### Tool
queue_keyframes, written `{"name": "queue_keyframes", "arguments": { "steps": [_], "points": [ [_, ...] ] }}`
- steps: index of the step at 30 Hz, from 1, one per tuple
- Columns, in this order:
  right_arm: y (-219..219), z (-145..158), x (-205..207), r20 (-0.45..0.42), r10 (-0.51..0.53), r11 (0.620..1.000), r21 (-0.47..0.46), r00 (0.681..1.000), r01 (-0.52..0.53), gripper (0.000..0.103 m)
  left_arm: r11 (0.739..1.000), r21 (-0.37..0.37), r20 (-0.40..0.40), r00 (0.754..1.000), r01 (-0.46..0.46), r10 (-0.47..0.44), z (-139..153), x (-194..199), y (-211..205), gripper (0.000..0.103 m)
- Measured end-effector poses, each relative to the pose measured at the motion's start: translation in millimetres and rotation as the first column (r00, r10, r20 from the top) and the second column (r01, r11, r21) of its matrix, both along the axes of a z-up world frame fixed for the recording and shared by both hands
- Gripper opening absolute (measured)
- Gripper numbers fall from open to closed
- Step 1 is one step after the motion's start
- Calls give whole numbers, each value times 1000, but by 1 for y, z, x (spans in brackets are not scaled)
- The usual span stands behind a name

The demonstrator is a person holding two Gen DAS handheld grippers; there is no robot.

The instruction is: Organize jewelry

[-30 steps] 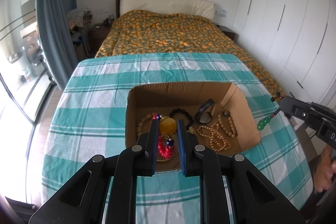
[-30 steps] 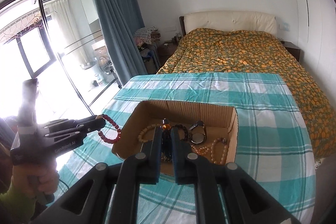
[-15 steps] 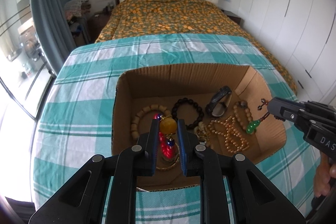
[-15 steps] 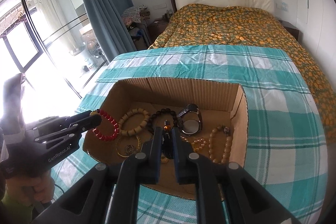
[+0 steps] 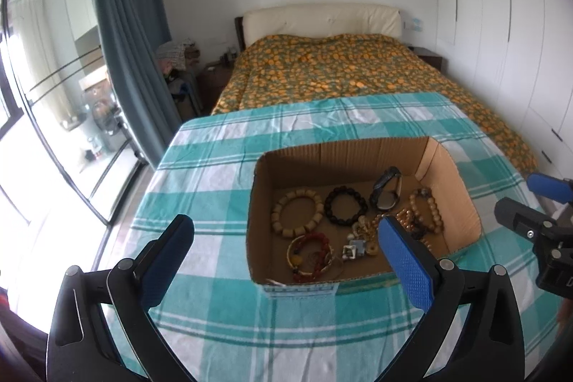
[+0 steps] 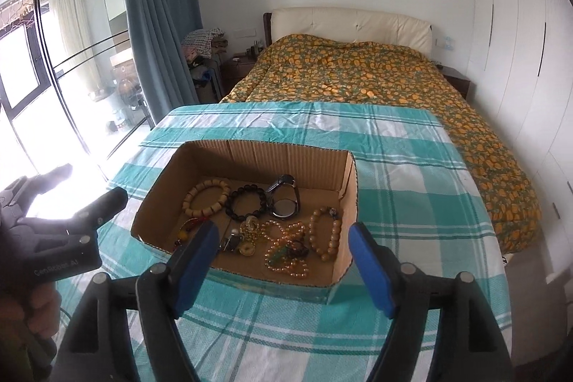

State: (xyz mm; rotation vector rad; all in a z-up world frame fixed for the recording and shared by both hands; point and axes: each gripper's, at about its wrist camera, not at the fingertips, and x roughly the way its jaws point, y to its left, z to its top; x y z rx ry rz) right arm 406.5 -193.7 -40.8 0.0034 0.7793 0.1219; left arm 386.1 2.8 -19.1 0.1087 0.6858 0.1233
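The red bead bracelet (image 5: 311, 255) and green pendant (image 6: 279, 253) now lie dropped in the cardboard box (image 5: 449, 167); both tongs, left (image 5: 286, 235) and right (image 6: 283, 240), angled downward before it, spread wider, empty, above the checked table (image 5: 215, 174).

Cardboard box (image 5: 447, 174) on checked tablecloth (image 5: 215, 174)

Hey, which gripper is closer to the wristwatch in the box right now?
Right, though only by a little. The right gripper hangs over the box's near edge, roughly in line with the wristwatch. The left gripper sits off the box's left corner. Both jaws are opening, empty.
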Motion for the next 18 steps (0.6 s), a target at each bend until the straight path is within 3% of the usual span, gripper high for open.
{"name": "queue_keyframes", "arguments": {
  "steps": [2,6,18],
  "points": [
    [4,9,-16,18,-8,1000,-10,1000,8,77,1000,28,-11,1000,6,-6,3,-12,-3,103],
    [12,21,-40,51,-16,1000,-3,999,16,85,1000,17,-3,1000,5,-5,10,-32,-3,103],
    [24,43,-68,88,-14,999,-35,996,17,85,994,-113,-22,1000,4,-7,29,-64,4,103]
  ]
}}
